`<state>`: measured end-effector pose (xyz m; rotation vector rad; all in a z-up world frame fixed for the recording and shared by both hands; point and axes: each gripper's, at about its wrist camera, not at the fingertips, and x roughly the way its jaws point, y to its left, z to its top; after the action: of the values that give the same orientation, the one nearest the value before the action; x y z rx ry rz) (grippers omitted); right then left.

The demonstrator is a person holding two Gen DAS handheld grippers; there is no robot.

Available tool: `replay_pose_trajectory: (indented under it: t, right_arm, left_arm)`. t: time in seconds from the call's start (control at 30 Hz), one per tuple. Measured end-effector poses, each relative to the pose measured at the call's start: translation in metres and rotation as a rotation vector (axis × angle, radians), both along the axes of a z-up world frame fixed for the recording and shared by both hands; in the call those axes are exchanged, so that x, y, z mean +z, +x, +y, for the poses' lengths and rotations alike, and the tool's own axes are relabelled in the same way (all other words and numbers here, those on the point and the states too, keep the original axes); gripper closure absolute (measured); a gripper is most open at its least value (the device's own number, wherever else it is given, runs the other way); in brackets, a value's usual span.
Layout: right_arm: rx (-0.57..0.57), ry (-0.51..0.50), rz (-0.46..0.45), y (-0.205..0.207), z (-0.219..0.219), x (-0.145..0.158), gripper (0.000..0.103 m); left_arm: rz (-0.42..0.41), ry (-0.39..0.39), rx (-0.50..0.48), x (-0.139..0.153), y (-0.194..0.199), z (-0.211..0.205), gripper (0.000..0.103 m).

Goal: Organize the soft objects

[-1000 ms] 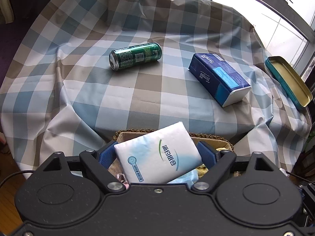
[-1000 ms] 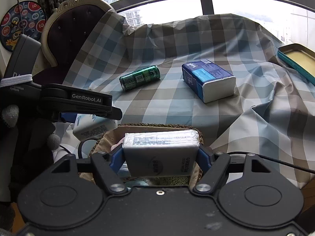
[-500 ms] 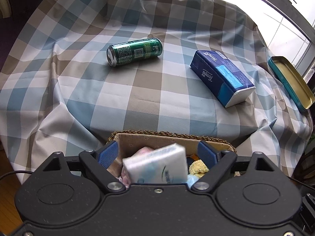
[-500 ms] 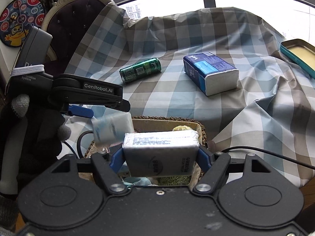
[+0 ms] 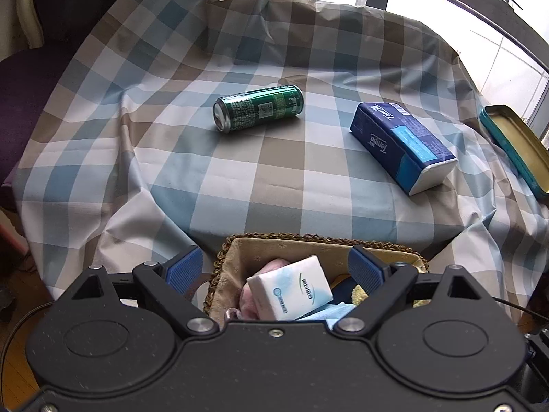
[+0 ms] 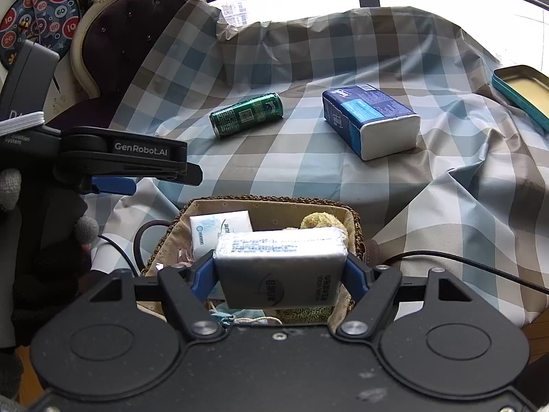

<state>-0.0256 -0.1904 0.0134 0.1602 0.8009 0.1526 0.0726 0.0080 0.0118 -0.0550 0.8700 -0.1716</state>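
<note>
Hovering over the woven basket (image 5: 274,238), the left gripper (image 5: 274,269) stands wide; its jaws have just been opening, and nothing sits between the blue pads (image 5: 185,267). The white tissue pack (image 5: 290,288) lies below them inside the basket, tilted, resting on a pink soft item (image 5: 252,300), with a yellow fluffy item (image 5: 358,295) to its right.

Left to right in the right wrist view: a dartboard (image 6: 32,22) on the wall, a dark upholstered chair (image 6: 120,37), and the left gripper (image 6: 137,176) seen side-on above the basket's left edge. A gloved hand (image 6: 44,240) holds it. The basket (image 6: 357,226) sits at the near edge of the checked tablecloth (image 6: 274,164). In it, the white tissue pack (image 6: 219,228) lies against the left wall.

The right gripper (image 6: 279,271) clamps a grey wrapped tissue pack (image 6: 279,267) crosswise, both pads pressing its ends, over the basket.

Further back on the cloth: a green drink can (image 6: 245,115) on its side, then a blue Tempo tissue pack (image 6: 370,120) well apart to its right, then a teal tin lid (image 6: 521,92) at the far right edge.
</note>
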Motion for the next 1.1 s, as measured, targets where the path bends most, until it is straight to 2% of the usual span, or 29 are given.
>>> replay_pose_trajectory:
  t: [0.27,0.33,0.43,1.1]
  right_arm:
    - [0.021,0.007,0.038,0.014,0.005,-0.005,0.028]
    - [0.014,0.014,0.036,0.017,0.006,-0.006,0.023]
    - [0.002,0.030,0.033,0.019,0.004,-0.005,0.022]
    - [-0.179,-0.018,0.030,0.011,-0.020,-0.001,0.022]
  left_arm:
    - [-0.018,0.040,0.053,-0.001,-0.011,0.016,0.014]
    - [-0.019,0.042,0.061,-0.002,-0.013,0.019,0.014]
    - [-0.019,0.046,0.066,-0.003,-0.014,0.021,0.014]
    - [-0.013,0.105,0.014,-0.011,-0.033,0.007,0.014]
